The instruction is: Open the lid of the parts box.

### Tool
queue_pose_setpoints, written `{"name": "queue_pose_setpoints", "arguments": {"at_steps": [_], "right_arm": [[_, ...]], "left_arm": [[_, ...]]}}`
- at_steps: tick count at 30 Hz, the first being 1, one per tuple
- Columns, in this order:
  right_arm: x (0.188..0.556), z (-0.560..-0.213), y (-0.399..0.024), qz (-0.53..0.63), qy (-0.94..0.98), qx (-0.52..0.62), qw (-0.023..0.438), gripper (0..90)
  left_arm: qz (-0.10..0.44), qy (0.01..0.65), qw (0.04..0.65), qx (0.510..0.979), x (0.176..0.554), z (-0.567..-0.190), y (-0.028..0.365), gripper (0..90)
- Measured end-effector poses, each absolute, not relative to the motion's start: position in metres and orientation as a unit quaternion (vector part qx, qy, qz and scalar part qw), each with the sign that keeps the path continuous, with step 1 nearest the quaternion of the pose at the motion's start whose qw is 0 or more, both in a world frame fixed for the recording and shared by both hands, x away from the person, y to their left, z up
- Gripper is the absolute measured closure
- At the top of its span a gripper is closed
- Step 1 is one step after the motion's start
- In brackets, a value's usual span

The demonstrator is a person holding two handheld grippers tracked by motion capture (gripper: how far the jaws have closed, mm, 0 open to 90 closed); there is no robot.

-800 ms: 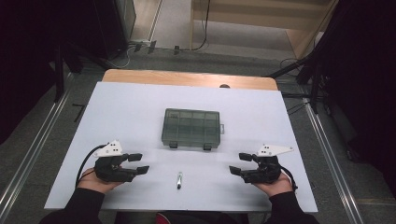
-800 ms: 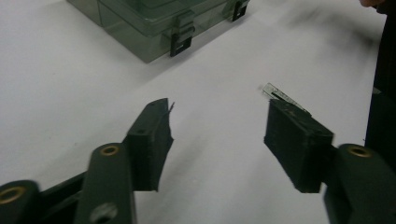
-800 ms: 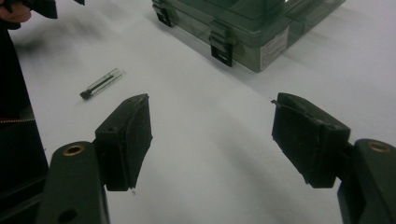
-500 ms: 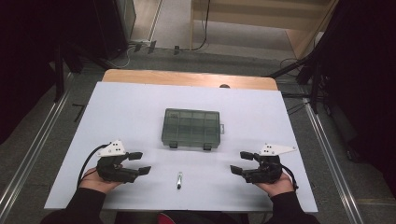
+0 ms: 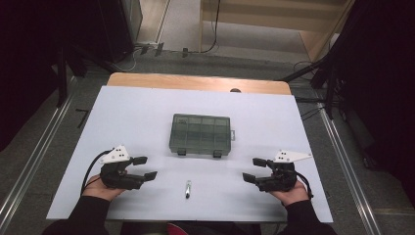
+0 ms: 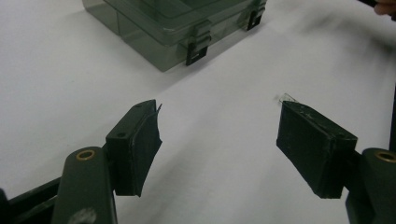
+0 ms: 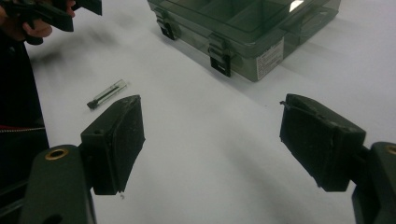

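Resting near the desk's front edge, both grippers (left [image 5: 148, 167], right [image 5: 250, 170]) are keeping their jaws apart and empty, barely shifting; the box [image 5: 200, 133] is sitting shut mid-desk, the pen [image 5: 187, 188] between them, untouched.

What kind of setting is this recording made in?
Probably a lab or recording workspace: a table under a plain white sheet, dark curtains at both sides, and cables trailing over the floor beyond it.
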State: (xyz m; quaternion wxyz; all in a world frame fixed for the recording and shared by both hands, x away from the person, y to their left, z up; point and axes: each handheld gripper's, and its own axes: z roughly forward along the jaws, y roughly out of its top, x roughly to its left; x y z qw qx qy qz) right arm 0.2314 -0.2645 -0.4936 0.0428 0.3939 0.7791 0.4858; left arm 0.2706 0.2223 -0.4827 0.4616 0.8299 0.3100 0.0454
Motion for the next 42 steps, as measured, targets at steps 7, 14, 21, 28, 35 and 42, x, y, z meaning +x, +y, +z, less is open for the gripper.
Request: {"name": "queue_pose_setpoints", "arguments": {"at_steps": [7, 14, 21, 28, 35, 42], "right_arm": [[0.229, -0.493, -0.268, 0.492, 0.773, 0.398, 0.044, 23.2], [0.229, -0.493, -0.268, 0.493, 0.771, 0.401, 0.043, 23.0], [0.229, -0.492, -0.270, 0.496, 0.764, 0.411, 0.047, 22.7], [0.231, -0.490, -0.269, 0.497, 0.757, 0.422, 0.052, 21.6], [0.232, -0.488, -0.265, 0.497, 0.748, 0.435, 0.066, 20.5], [0.239, -0.481, -0.259, 0.499, 0.739, 0.445, 0.080, 20.4]], "left_arm": [[0.053, 0.308, 0.468, 0.827, 0.270, -0.481, 0.224, 29.3], [0.057, 0.312, 0.477, 0.819, 0.269, -0.481, 0.226, 29.2], [0.058, 0.318, 0.481, 0.815, 0.270, -0.483, 0.229, 29.3], [0.063, 0.317, 0.482, 0.814, 0.267, -0.484, 0.231, 29.2], [0.059, 0.313, 0.489, 0.812, 0.266, -0.483, 0.230, 29.3], [0.057, 0.310, 0.485, 0.816, 0.268, -0.484, 0.227, 29.3]]}}
